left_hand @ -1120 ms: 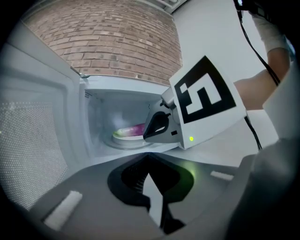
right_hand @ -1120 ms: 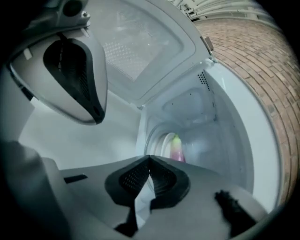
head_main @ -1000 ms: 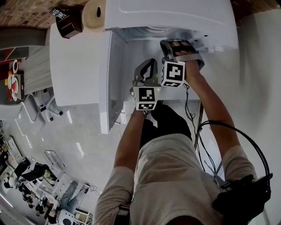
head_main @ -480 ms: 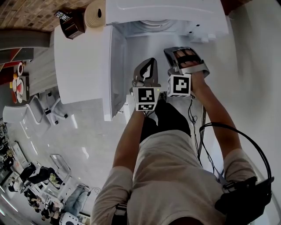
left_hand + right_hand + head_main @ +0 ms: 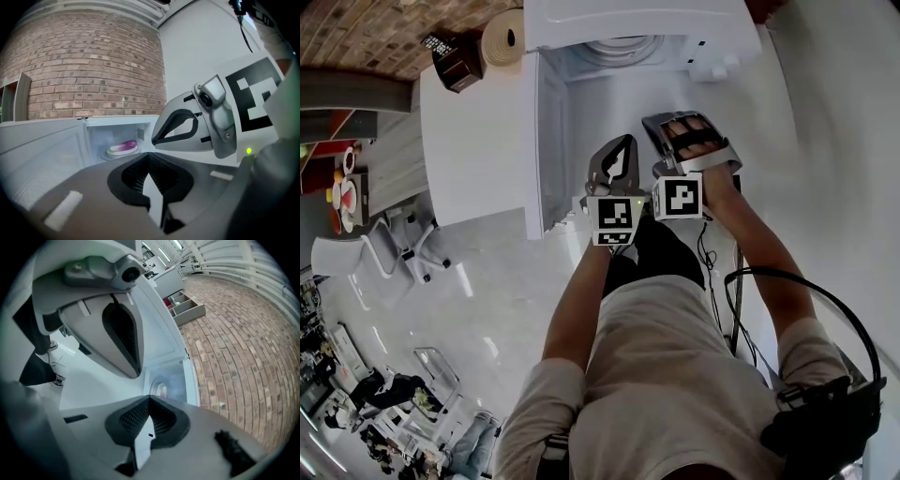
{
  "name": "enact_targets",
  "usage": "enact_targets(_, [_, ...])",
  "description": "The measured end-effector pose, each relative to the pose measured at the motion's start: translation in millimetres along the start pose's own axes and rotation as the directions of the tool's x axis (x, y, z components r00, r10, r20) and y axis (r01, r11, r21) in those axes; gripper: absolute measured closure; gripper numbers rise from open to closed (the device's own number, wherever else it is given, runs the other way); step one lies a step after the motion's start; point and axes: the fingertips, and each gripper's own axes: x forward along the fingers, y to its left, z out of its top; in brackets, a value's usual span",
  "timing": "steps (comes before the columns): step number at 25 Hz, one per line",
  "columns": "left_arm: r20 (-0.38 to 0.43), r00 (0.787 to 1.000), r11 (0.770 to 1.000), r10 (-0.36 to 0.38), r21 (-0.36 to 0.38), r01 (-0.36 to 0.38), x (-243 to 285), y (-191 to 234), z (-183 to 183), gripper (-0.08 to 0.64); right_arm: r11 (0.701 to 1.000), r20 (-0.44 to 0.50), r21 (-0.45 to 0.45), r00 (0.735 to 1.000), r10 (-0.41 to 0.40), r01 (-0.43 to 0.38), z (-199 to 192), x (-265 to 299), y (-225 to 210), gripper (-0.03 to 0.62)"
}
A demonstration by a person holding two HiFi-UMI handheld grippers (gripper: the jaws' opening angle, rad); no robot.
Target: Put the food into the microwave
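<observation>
The white microwave (image 5: 675,23) stands with its door (image 5: 478,141) swung wide open to the left. Inside the cavity, a plate with purple food (image 5: 123,147) rests on the turntable; the right gripper view shows that plate (image 5: 161,390) only faintly. My left gripper (image 5: 149,155) is shut with nothing between its jaws and hovers well in front of the opening. Beside it, my right gripper (image 5: 150,398) is also shut and empty. In the head view the left gripper (image 5: 623,142) and the right gripper (image 5: 680,120) are side by side below the cavity.
A tan roll (image 5: 502,36) and a dark box (image 5: 455,58) sit at the microwave's left against the brick wall (image 5: 93,65). Cables (image 5: 712,253) hang by the person's right arm. A chair (image 5: 403,248) stands left, on the floor. A divided tray (image 5: 185,305) rests farther off.
Both grippers have drawn back from the microwave opening toward the person and risen a little. The right one was close to the cavity a second ago. The door stays open.
</observation>
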Motion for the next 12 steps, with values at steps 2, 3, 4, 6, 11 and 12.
enact_targets(2, [0.014,1.0,1.0,0.002,-0.004,-0.002,-11,-2,3,0.554,1.0,-0.001,0.005,1.0,-0.01,0.01,5,-12,1,0.584])
enact_targets(3, [0.021,1.0,1.0,0.003,-0.004,-0.003,-16,-3,5,0.554,1.0,-0.003,0.008,1.0,-0.016,0.016,8,-18,2,0.584])
enact_targets(4, [0.027,1.0,1.0,0.002,-0.003,-0.002,-21,-4,6,0.554,1.0,-0.007,0.011,1.0,-0.021,0.021,9,-24,3,0.583])
enact_targets(6, [0.039,0.999,1.0,-0.005,0.005,0.004,-31,-8,8,0.554,0.999,-0.015,0.016,0.999,-0.031,0.031,12,-35,8,0.584])
enact_targets(11, [0.068,0.997,1.0,-0.018,0.011,0.017,-55,-19,15,0.554,0.998,-0.031,0.024,0.998,-0.053,0.054,24,-64,17,0.584])
enact_targets(12, [0.073,0.997,1.0,-0.02,0.012,0.019,-59,-20,16,0.554,0.998,-0.034,0.027,0.998,-0.056,0.057,25,-69,18,0.584])
